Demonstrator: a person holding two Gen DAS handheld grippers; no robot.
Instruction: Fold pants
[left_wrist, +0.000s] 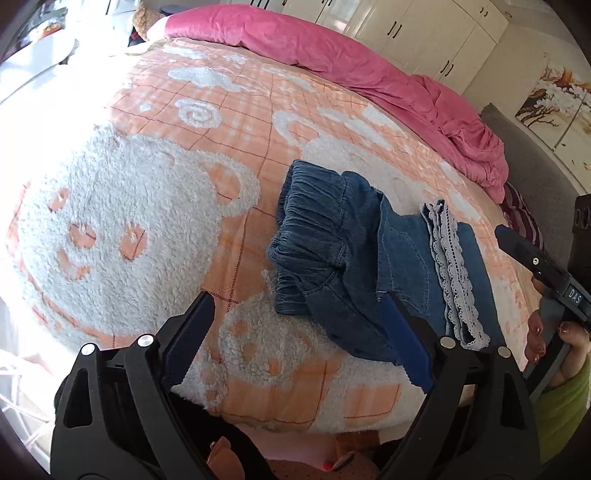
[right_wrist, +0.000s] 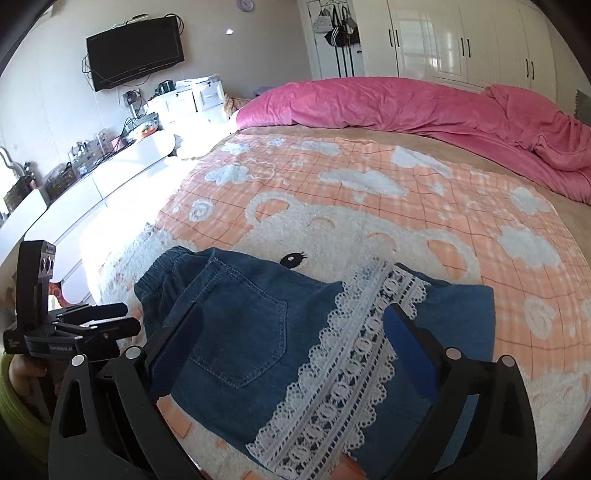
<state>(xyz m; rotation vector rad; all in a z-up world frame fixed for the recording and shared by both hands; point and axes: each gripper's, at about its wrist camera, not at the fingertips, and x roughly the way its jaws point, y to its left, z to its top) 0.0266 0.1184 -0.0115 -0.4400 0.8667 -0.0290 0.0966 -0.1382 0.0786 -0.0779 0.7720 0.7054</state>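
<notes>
Folded pants (right_wrist: 258, 332) laid on the bed (right_wrist: 369, 177)
Both grippers' jaws are spread wide, nothing held; folding is judged complete.

White letters "DAS" on the right gripper (left_wrist: 517, 243)

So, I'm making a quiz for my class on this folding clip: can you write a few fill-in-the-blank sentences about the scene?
1. The folded denim pants lie on a peach blanket patterned with white ____.
2. The trim on the pants' hem is white ____.
3. Both the left hand-held gripper and the right hand-held gripper have their jaws ____.
4. The bunched duvet at the far side of the bed is ____.

Missing words: bears; lace; open; pink
</notes>
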